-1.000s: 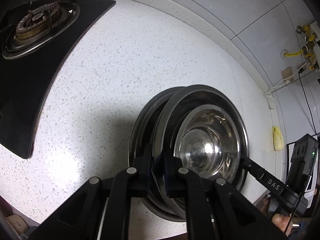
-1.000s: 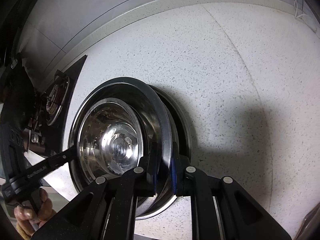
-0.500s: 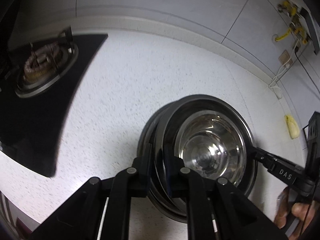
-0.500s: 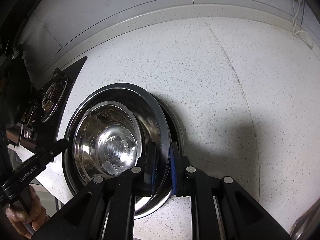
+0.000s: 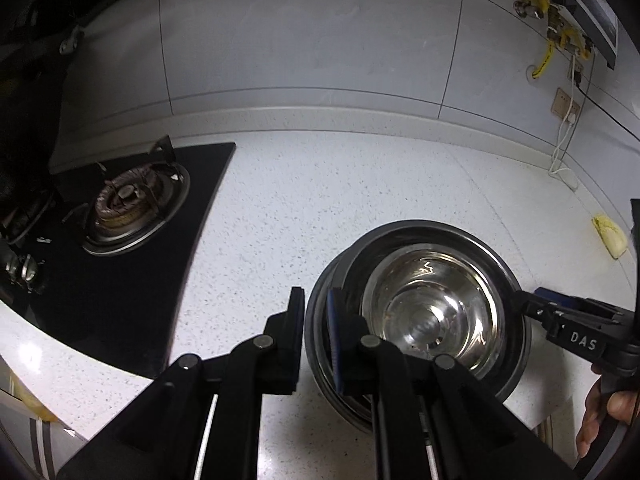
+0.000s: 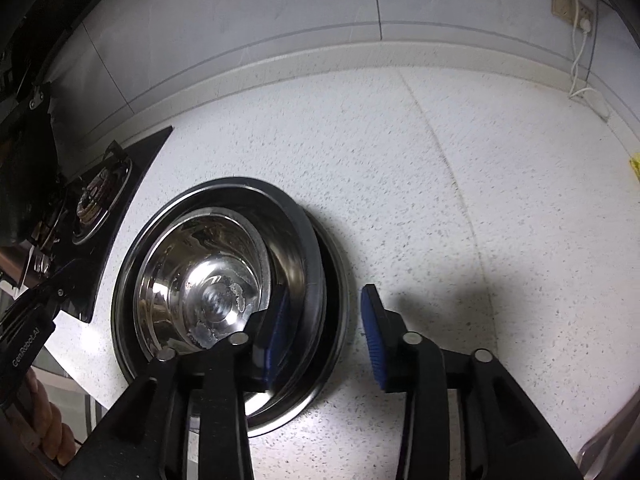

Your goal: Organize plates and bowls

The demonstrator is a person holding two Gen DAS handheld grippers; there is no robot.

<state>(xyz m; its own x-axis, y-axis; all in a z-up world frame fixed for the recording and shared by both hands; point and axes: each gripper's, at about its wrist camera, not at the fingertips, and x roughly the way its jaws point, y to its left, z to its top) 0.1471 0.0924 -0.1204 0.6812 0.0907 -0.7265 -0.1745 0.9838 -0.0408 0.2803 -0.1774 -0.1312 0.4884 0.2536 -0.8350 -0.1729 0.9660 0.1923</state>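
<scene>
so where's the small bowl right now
The small bowl sits nested inside the larger bowl on the counter, right of the stove, between the open left gripper and right gripper.

Small bowl [image 5: 428, 312] nested in the stacked plates [image 5: 320, 344] on the counter [image 5: 320, 200] — stove [image 5: 132, 208] to their left, wall behind.

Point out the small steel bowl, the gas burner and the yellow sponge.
small steel bowl [image 5: 430, 322], left wrist view, on its shiny inner bottom.
gas burner [image 5: 128, 196], left wrist view, on the ring at its middle.
yellow sponge [image 5: 610, 234], left wrist view, on its top face.
</scene>
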